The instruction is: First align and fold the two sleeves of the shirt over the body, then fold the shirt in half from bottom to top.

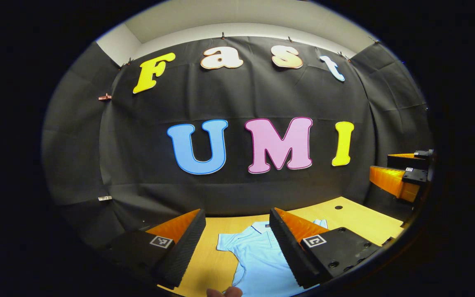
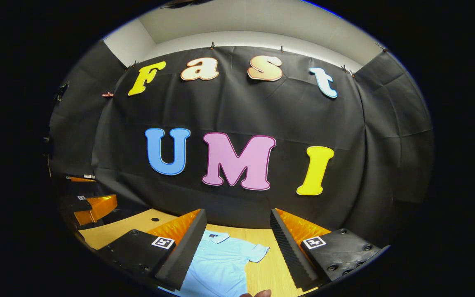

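Left gripper view: our left gripper [image 1: 237,243] hangs above the table [image 1: 361,220] with its fingers spread wide and nothing between them.
Right gripper view: our right gripper [image 2: 237,243] is likewise released and empty, held high.
Why so: we judge both are raised and opened to approach the sleeves, since no fold looks started.
Shirt: the light blue shirt [image 1: 262,264] lies flat on the table, collar toward the wall, below and between both sets of fingers.
Sleeves: one sleeve [image 1: 226,242] sticks out flat in the left gripper view, the other sleeve [image 2: 258,251] in the right gripper view.
Other gripper: in the left gripper view we see the right one near the edge of the frame.
Around: a small dark hole [image 1: 338,207] marks the table beyond the shirt.
In the way: nothing lies on the shirt; a fingertip [image 1: 225,292] of ours peeks in at the bottom.
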Demonstrator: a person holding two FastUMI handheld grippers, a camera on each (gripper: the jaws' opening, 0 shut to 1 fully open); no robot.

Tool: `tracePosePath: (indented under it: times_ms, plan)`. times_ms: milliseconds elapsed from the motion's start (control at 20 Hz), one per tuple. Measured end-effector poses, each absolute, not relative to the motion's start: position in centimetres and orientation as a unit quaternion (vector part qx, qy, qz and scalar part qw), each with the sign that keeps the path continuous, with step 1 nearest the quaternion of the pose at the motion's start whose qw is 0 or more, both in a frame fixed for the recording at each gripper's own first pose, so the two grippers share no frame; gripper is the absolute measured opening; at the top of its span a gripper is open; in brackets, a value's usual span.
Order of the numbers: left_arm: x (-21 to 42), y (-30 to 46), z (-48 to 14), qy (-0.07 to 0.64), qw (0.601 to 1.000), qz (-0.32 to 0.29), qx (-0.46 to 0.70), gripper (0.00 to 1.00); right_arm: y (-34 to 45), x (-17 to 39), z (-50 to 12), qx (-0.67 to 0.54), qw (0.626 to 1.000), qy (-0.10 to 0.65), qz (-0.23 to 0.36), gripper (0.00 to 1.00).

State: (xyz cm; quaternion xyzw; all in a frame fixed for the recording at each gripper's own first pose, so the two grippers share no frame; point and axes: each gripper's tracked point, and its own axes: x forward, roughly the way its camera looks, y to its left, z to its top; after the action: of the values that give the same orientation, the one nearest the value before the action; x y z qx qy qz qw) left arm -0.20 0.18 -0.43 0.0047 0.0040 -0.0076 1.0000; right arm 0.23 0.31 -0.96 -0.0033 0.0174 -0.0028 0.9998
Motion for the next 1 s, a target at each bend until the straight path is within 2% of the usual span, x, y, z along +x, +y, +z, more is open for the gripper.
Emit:
tracePosePath:
  times_ms: [200,450,850,1000]
  plan:
    - [-0.6,-0.1,-0.9,0.009,1.0,-0.006,0.006,0.98,-0.4,2.3,-4.3,0.005,0.998,0.058,-0.003,0.96]
    - [-0.7,-0.8,-2.4,0.032,0.999,-0.003,0.009,0.99,-3.5,8.1,-10.1,0.017,0.993,0.114,-0.03,0.96]
    - [-0.5,-2.3,-4.9,0.065,0.998,0.018,0.014,0.99,-9.8,19.3,-25.2,0.006,0.971,0.23,-0.07,0.97]
    - [0.2,-2.8,-5.8,0.081,0.996,0.029,0.013,0.99,-11.2,21.5,-31.5,0.035,0.954,0.287,-0.083,0.97]
